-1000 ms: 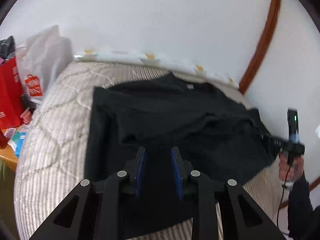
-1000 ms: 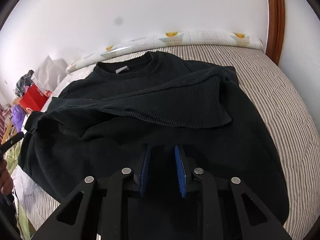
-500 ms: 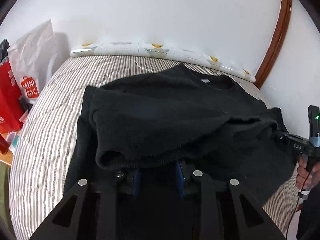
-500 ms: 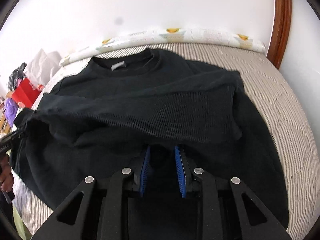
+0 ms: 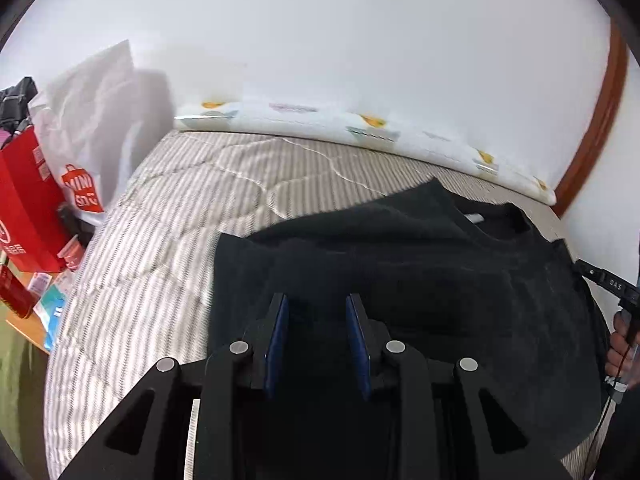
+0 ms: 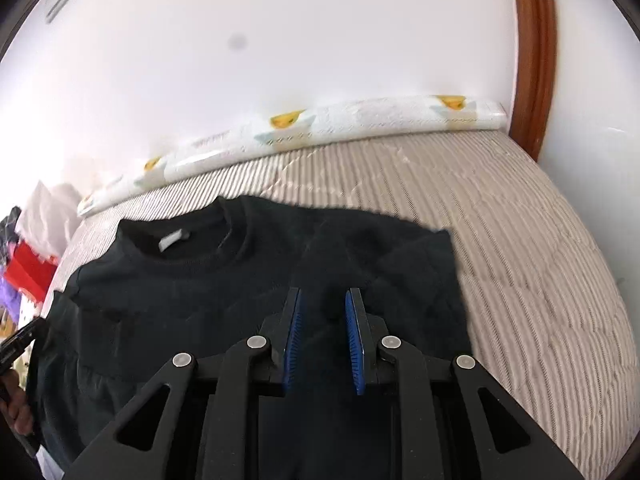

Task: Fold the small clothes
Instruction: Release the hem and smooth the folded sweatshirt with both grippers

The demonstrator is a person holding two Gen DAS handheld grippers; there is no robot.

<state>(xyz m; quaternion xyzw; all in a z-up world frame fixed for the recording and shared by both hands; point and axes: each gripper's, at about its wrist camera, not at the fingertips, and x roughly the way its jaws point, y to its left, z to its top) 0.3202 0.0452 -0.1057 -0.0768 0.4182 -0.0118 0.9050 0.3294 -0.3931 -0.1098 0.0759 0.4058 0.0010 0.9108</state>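
Right wrist view shows the right gripper (image 6: pixel 322 340) and left gripper (image 5: pixel 316 338) with jaws spread over the black sweater (image 6: pixel 240 280), its hem apparently just folded toward twelve o'clock, so smoothing or a side fold likely comes next.

A black knitted crew-neck sweater (image 6: pixel 200 292) with a grey neck label is seen spread on a beige striped quilted bed (image 6: pixel 520 240). The right gripper (image 6: pixel 322 312), its blue-padded jaws parted, is held over the sweater's right part.
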